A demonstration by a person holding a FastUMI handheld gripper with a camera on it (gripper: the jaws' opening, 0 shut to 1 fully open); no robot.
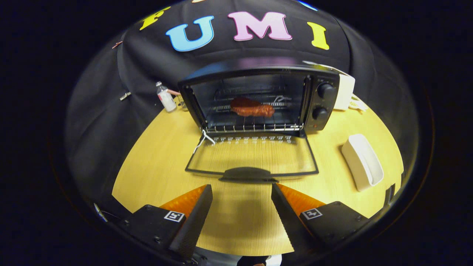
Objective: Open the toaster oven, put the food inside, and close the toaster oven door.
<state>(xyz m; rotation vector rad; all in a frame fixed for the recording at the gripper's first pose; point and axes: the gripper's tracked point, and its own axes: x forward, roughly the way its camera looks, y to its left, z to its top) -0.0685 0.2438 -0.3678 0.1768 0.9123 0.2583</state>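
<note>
A: Entry. Gripper (242, 195) hangs over the wooden table (155, 173), fingers spread wide, nothing between them. Toaster oven (258, 98) sits straight ahead, beyond the fingers.

B: Food?

A: The reddish-brown piece of food (252, 107) lies on the wire rack (255, 127) inside the cavity, roughly centred. Glass door (253, 155) is folded fully down, flat toward the table, its handle (247, 173) just ahead of the fingertips.

B: So the remaining step is the close.

A: That is my reading: opening and loading look done, door not yet shut.

B: Risks?

A: First, the handle lies low against the table, so a finger coming in too flat could scrape the wood and skate under or over it instead of catching it. Second, the door turns on a hinge at the oven's base; pushing straight forward rather than lifting along the arc could shove the whole oven back toward the cloth. Third, a white cord or tie (202, 142) trails from the door's left hinge corner. I cannot tell what it is attached to, but it might get pinched in the seam.

B: Bystanders?

A: White dish (364, 162) off right of the door, small bottle (165, 96) left of the oven. Both well apart from the swing.
</note>
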